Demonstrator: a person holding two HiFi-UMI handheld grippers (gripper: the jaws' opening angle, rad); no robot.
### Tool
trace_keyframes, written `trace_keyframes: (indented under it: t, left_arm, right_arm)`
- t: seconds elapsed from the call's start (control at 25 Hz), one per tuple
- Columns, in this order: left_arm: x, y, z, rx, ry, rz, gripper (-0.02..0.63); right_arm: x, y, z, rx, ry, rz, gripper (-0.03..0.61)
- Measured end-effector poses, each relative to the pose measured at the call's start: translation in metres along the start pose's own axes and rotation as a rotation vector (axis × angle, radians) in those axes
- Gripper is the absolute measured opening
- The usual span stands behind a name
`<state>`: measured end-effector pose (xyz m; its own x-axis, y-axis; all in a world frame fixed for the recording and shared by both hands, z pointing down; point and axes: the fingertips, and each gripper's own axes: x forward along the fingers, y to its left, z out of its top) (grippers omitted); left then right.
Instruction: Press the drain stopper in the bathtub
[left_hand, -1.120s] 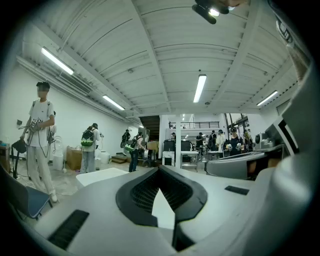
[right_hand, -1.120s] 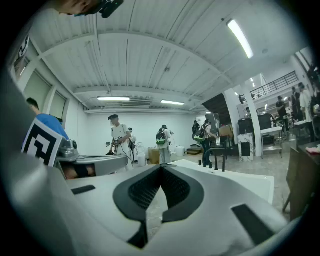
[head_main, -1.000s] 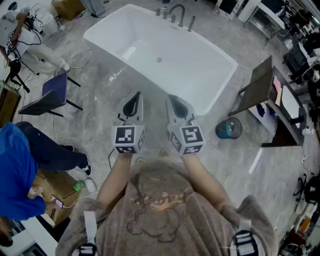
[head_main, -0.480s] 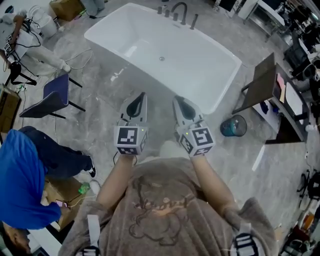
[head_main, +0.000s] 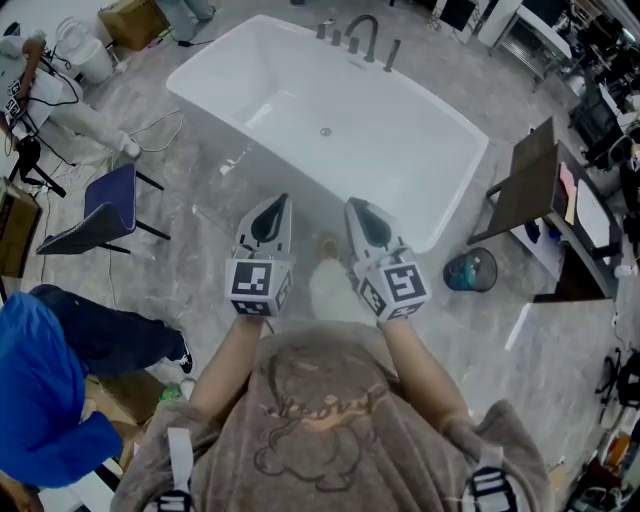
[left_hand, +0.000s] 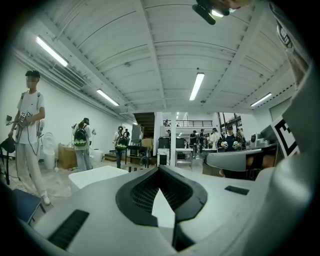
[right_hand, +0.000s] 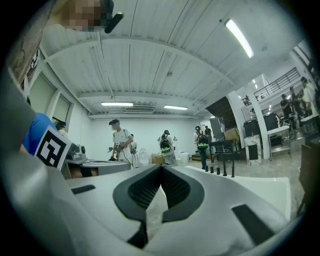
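Note:
The white bathtub (head_main: 440, 150) stands on the grey floor ahead of me in the head view. Its small round drain stopper (head_main: 325, 131) sits in the middle of the tub's bottom. A dark faucet (head_main: 362, 28) rises at the far rim. My left gripper (head_main: 273, 204) and right gripper (head_main: 360, 208) are held side by side over the floor, short of the tub's near rim, both shut and empty. In the left gripper view the left gripper (left_hand: 160, 172) has its jaws together, with the tub (left_hand: 97, 174) beyond. The right gripper (right_hand: 161, 170) looks the same, with the tub's rim (right_hand: 250, 186) beyond.
A blue chair (head_main: 100, 200) stands at the left and a teal bin (head_main: 470, 268) at the tub's right end. A dark leaning board (head_main: 525, 175) and desks are at the right. A person in blue (head_main: 45, 390) is at lower left. Cables lie on the floor.
The tub has come slightly nearer in the head view as I moved forward. The person in blue has shifted down and left. Both grippers stay shut, side by side.

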<state>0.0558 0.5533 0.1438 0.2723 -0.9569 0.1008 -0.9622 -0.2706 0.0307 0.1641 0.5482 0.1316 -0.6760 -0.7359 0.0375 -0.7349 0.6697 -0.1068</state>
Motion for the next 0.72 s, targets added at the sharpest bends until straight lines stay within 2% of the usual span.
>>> trace_keyframes:
  t: [0.56,0.72]
  left_arm:
    - [0.117,0.047,0.026,-0.027,-0.001,-0.019,0.003]
    - [0.155,0.064,0.034,-0.008,0.001,-0.029,0.003]
  right_arm:
    - [0.103,-0.071,0.007,0.024,0.016,-0.006,0.001]
    - [0.137,-0.092,0.014,0.03,0.022,-0.008,0.0]
